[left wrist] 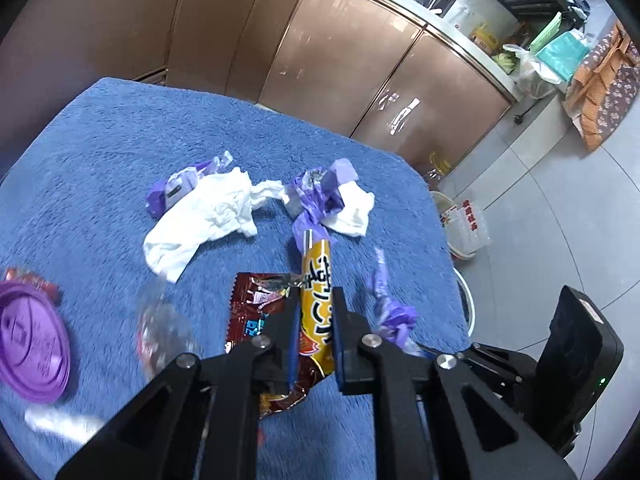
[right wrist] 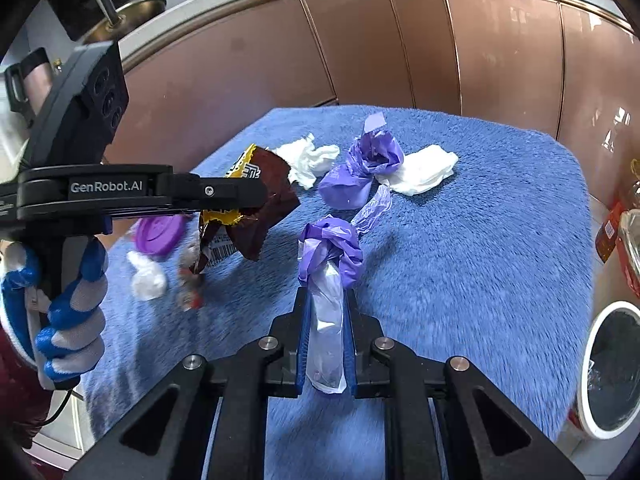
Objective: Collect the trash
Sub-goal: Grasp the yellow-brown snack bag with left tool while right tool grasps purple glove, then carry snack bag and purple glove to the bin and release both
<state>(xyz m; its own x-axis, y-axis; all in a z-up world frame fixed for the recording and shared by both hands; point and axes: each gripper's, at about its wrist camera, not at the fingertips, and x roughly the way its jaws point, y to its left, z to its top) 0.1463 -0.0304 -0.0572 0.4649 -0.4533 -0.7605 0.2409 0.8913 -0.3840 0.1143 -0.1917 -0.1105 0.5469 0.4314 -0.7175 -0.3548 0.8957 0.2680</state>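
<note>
Brown cabinet fronts (right wrist: 420,48) run along the back, under a counter edge. In front of them: table covered by a blue fuzzy cloth (right wrist: 480,248), trash spread over it.

White-rimmed bin (right wrist: 600,364) sits on the floor past the table's right edge, dark liner inside, seen in the right wrist view only.

Left gripper (left wrist: 316,334): jaws closed on a yellow snack wrapper (left wrist: 318,300), lifted off the cloth. From the right wrist view the same gripper (right wrist: 256,196) comes in from the left, wrapper (right wrist: 256,208) showing its brown side and a barcode, hanging clear of the table. Gloved hand (right wrist: 64,300), blue and white, is wrapped round its handle.

Right gripper (right wrist: 325,320): jaws clamped on a crumpled purple-and-clear plastic wrapper (right wrist: 328,264), the purple bunch sticking out past the fingertips, above the cloth.

Still on the cloth:
- large white tissue (left wrist: 204,216), mid-table, a purple scrap touching its far-left end
- second white tissue (right wrist: 424,172) further right, touching a crumpled purple wrapper (right wrist: 360,172)
- purple plastic lid (left wrist: 32,344) at the left edge
- dark red wrapper (left wrist: 256,308), just left of the left gripper's fingers
- small clear crumpled piece (left wrist: 164,328) between lid and red wrapper, blurred
</note>
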